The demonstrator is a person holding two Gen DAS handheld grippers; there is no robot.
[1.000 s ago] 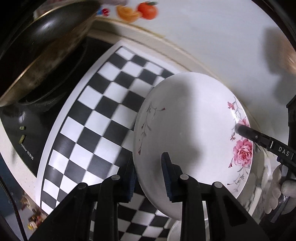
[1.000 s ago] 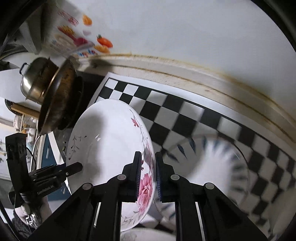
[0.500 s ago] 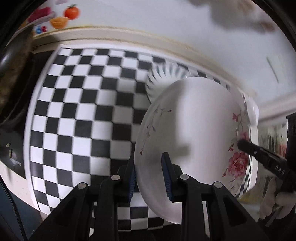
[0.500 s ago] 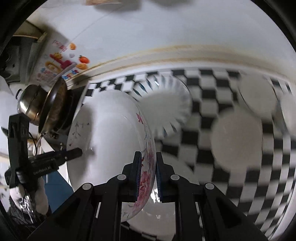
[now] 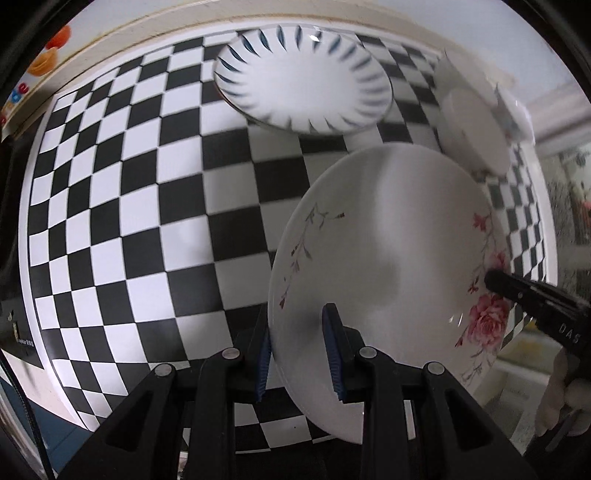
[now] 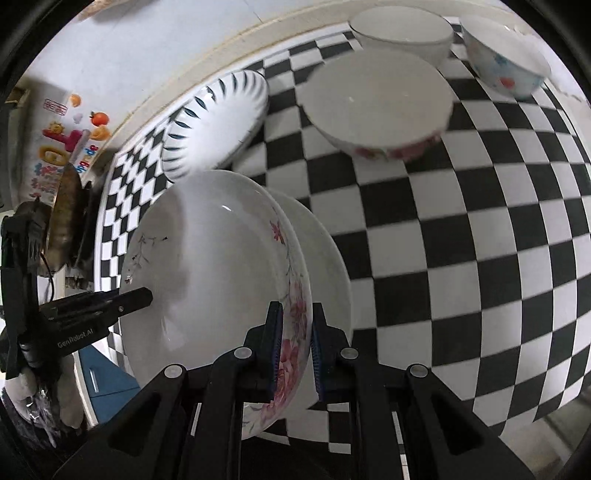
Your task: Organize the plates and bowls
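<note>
Both grippers are clenched on one rose plate [image 6: 221,280]. Your right gripper [image 6: 295,350] pinches the rim by the big pink rose, and your left gripper [image 5: 299,354] pinches the rim on the other side, by the thin gray twig. The plate hangs tilted in the air above the checkered mat [image 5: 147,221], not touching it.

Here is what could go wrong. Each grip bites only a thin bit of rim, and the plate looks smooth and shiny. If you pull your hands apart or twist one more than the other, I think the rim could slip out and the plate could drop and crack. Move both hands together, like one hand.

In the right wrist view, another plain plate [image 6: 325,266] shows just behind the rose plate, lower down. If you come down fast or crooked, rim could knock on rim and chip.

Now look at the room you have. At the far left sits the blue-striped plate [image 5: 303,77], close to the wall edge. Farther right are a big white bowl [image 6: 376,107], a second white bowl [image 6: 402,29] behind it, and a small painted bowl [image 6: 506,55]. Keep away from them. At the left stands a dark pan [image 6: 66,218] just off the mat. The near right part of the mat is bare, so that is your safe space. The mat's near edge is close under your hands, so do not set the plate half off it.
</note>
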